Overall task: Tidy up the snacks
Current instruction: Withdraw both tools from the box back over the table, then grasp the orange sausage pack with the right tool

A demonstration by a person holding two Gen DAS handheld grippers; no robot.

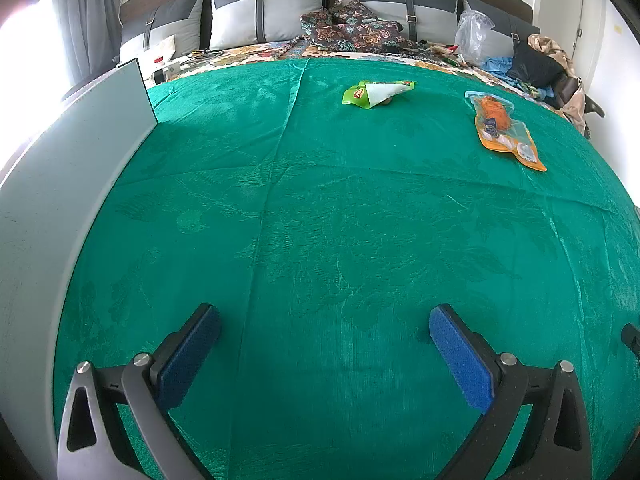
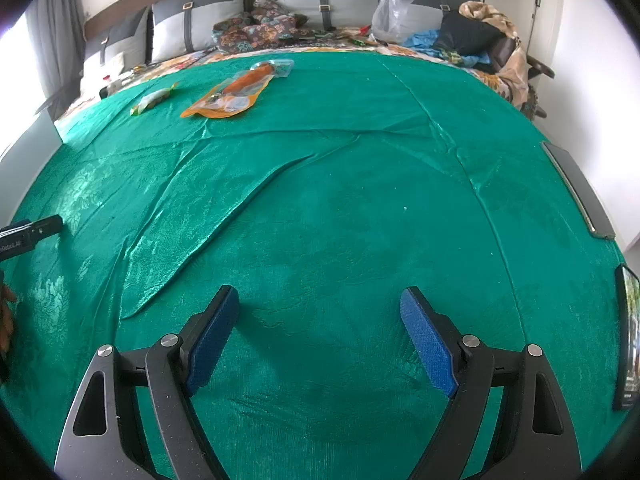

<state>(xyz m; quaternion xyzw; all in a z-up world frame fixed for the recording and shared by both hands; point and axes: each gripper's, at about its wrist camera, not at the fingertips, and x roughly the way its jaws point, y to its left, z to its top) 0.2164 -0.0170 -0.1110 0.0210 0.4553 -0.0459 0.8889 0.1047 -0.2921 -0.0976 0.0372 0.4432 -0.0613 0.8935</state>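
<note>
Barely begun, by the look of it — nothing gathered yet. Two snacks loose on the green sheet (image 1: 320, 208) over the bed: green packet (image 1: 376, 94) far up the sheet toward the pillows (image 1: 264, 12), orange pouch (image 1: 506, 130) just right of the packet, apart from it, lying aslant. No box or bin for them in view; grey panel (image 1: 60, 184) standing at the sheet's left edge, purpose unclear. Left tongs (image 1: 324, 320) spread wide, empty, hovering over bare sheet well short of the packet. Right tongs (image 2: 320, 304) likewise wide and empty. Both pickups and the sorting left to do.
</note>
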